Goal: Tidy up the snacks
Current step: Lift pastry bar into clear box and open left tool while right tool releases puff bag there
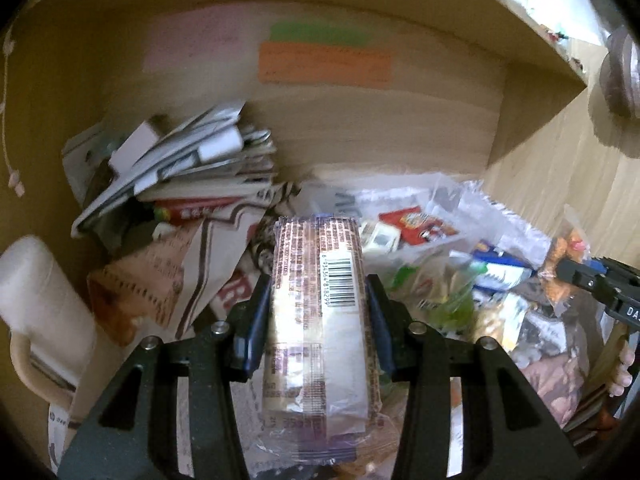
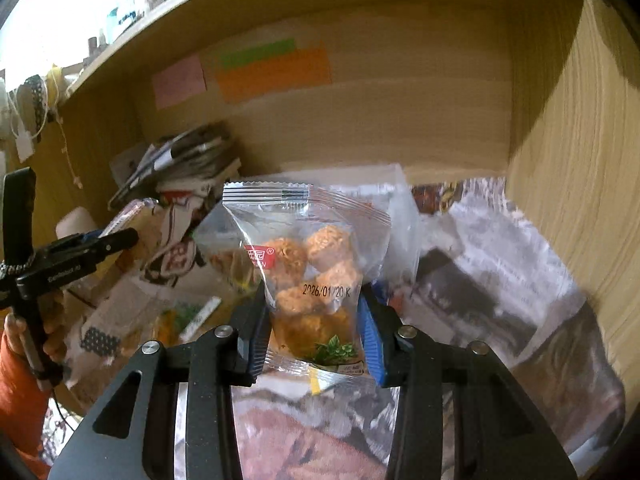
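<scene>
My left gripper (image 1: 318, 300) is shut on a long brown-and-white wrapped snack bar (image 1: 316, 320) with a barcode, held above the shelf clutter. My right gripper (image 2: 314, 320) is shut on a clear bag of orange fried snack balls (image 2: 308, 268) with a red label and a printed date. The right gripper also shows at the right edge of the left wrist view (image 1: 592, 280), and the left gripper at the left of the right wrist view (image 2: 80, 252). Loose snack packets in clear bags (image 1: 440, 248) lie on the shelf floor below both grippers.
I am inside a wooden shelf compartment with a back wall (image 1: 360, 128) carrying pink, green and orange sticky notes (image 1: 324, 64). A pile of papers and booklets (image 1: 180, 168) sits back left. A white roll (image 1: 36, 292) is at the left. Newspaper (image 2: 500, 264) lines the floor; a side wall (image 2: 580, 160) stands right.
</scene>
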Demonstrator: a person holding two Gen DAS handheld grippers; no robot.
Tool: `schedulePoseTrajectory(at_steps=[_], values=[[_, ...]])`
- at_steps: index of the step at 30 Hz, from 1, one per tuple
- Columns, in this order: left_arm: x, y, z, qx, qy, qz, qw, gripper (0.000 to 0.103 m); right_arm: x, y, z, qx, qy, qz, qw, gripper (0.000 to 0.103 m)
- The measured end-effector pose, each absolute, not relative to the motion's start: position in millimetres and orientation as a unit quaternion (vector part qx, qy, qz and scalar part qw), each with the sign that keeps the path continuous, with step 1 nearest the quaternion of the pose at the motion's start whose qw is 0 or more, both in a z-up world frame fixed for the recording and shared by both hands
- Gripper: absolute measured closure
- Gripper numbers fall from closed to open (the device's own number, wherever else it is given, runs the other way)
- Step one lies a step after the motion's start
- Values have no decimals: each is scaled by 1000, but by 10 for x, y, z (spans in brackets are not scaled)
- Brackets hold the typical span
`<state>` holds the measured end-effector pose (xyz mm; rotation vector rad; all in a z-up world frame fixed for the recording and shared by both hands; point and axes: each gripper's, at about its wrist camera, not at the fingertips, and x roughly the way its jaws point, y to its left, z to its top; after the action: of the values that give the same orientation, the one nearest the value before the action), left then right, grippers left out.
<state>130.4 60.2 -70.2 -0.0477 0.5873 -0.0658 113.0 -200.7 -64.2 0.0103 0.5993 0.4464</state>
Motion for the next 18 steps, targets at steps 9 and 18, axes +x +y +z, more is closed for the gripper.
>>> schedulePoseTrajectory(at_steps=[9,18], values=[[1514,408,-502,-10,270,-51,962,58,1376,-1989,-396,7,265,221,939,67],[1902,298,-407,-7,271,-67,960,58,1748,-1821,-293,-1,264,231,937,67]])
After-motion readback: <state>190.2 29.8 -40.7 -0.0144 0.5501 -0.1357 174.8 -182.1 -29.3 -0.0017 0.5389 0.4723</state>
